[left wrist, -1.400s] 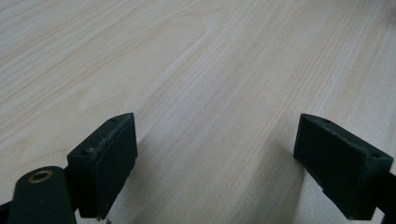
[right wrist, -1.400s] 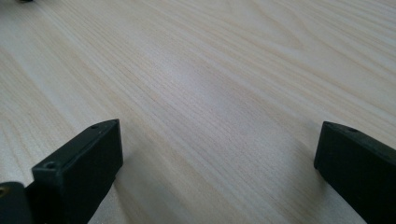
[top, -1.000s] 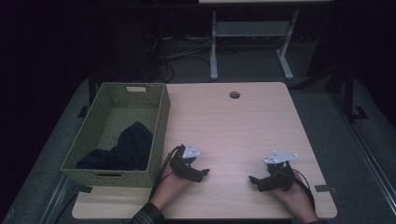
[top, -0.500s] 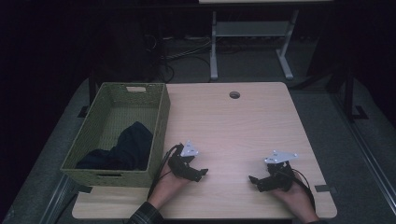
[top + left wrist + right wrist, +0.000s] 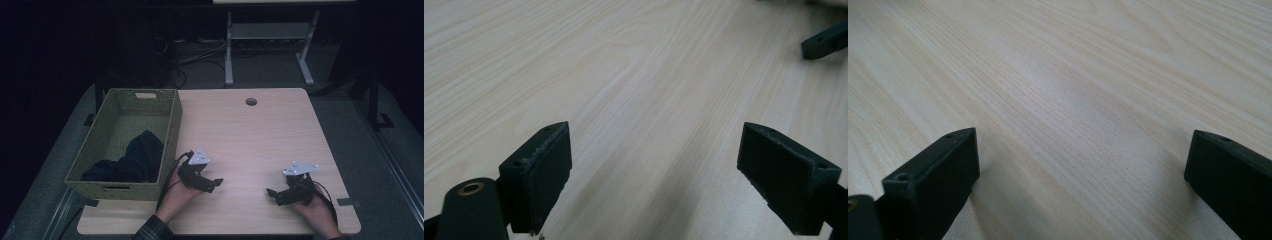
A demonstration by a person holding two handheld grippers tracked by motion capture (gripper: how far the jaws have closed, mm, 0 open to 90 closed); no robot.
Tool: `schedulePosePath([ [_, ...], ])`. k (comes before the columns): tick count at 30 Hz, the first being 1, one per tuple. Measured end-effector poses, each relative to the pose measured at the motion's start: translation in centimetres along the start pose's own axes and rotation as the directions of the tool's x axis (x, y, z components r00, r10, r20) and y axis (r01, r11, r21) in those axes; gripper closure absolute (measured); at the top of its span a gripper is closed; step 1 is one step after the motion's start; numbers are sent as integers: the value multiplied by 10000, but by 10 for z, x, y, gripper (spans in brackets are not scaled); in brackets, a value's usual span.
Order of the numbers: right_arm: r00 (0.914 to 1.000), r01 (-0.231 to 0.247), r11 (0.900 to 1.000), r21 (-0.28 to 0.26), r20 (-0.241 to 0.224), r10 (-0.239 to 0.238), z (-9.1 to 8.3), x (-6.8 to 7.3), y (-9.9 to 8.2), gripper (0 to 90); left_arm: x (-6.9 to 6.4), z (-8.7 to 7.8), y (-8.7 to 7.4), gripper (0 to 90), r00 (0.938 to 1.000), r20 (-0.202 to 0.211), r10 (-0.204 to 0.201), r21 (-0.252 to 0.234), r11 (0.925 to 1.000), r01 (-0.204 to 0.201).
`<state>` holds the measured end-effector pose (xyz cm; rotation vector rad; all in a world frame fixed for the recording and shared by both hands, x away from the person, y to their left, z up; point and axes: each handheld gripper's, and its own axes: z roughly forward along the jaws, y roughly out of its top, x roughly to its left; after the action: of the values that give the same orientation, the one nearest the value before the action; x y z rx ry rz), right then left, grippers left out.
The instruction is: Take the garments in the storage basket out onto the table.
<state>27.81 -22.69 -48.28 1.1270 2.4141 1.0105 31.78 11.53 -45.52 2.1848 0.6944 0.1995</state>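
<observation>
Both grippers rest low on the light wooden table (image 5: 250, 135), near its front edge, each held in a hand. My left gripper (image 5: 215, 184) points right and is open; in the left gripper view its jaws stand wide apart over bare wood (image 5: 659, 165). My right gripper (image 5: 274, 195) points left toward it and is open too, with nothing between its jaws (image 5: 1080, 170). One jaw tip of the right gripper (image 5: 824, 44) shows at the top right of the left gripper view.
A green woven basket (image 5: 172, 131) stands along the table's left side with a dark cloth (image 5: 136, 159) heaped in its near end. A round cable hole (image 5: 251, 101) sits near the far edge. A white desk frame (image 5: 270, 35) stands beyond the table.
</observation>
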Motion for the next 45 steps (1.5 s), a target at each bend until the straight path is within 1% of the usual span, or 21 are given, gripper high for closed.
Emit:
schedulePosePath([
  [3, 10000, -5, 10000, 2, -5, 5, 0, 0, 0, 7, 0, 0, 0, 139, 10000, 91, -20, 1, 10000, 20],
  [4, 10000, -8, 10000, -8, 3, 8, 0, 0, 0, 7, 1, 0, 1, 139, 9999, 109, 20, 84, 10000, -21],
  [8, 10000, -53, 10000, 21, 4, 53, 0, 0, 0, 7, 0, -1, 2, 138, 9998, 185, -22, 40, 10000, 21],
  [11, 10000, -7, 10000, -5, 0, 7, 0, 0, 0, 7, 0, -4, 5, 139, 9997, 252, 31, 73, 10000, -33],
  [13, 10000, -8, 10000, -3, 2, 8, 0, 0, 0, 7, -1, -4, 5, 139, 9998, 219, 1, 73, 10000, -2],
  [17, 10000, -8, 10000, -5, 4, 8, 0, 0, 0, 7, -1, -6, 7, 139, 9995, 311, 11, 88, 10000, -14],
  [19, 10000, -10, 10000, -5, 3, 10, 0, 0, 0, 7, -1, -7, 8, 139, 9993, 367, -51, 53, 10000, 49],
  [22, 10000, -6, 10000, -8, 3, 6, 0, 0, 0, 7, -1, -9, 10, 139, 9993, 363, 70, 73, 9999, -73],
  [25, 10000, -5, 10000, -5, 3, 5, 0, 0, 0, 7, -2, -10, 12, 138, 9993, 376, 55, 50, 10000, -57],
  [26, 10000, -4, 10000, -6, 3, 4, 0, 0, 0, 7, -1, -12, 13, 139, 9992, 378, 140, 59, 9999, -143],
  [28, 10000, -4, 10000, -7, 4, 4, 0, 0, 0, 7, -1, -13, 14, 139, 9992, 403, 70, -35, 10000, -68],
  [31, 10000, -8, 10000, -3, 3, 8, 0, 0, 0, 7, -2, -14, 15, 139, 9988, 486, 6, -45, 10000, -4],
  [33, 10000, -6, 10000, -4, 4, 6, 0, 0, 0, 7, -2, -16, 17, 139, 9985, 537, 109, 36, 9999, -111],
  [45, 10000, -3, 10000, -7, 4, 3, 0, 0, 0, 7, -4, -22, 23, 139, 9978, 643, 153, -46, 9999, -150],
])
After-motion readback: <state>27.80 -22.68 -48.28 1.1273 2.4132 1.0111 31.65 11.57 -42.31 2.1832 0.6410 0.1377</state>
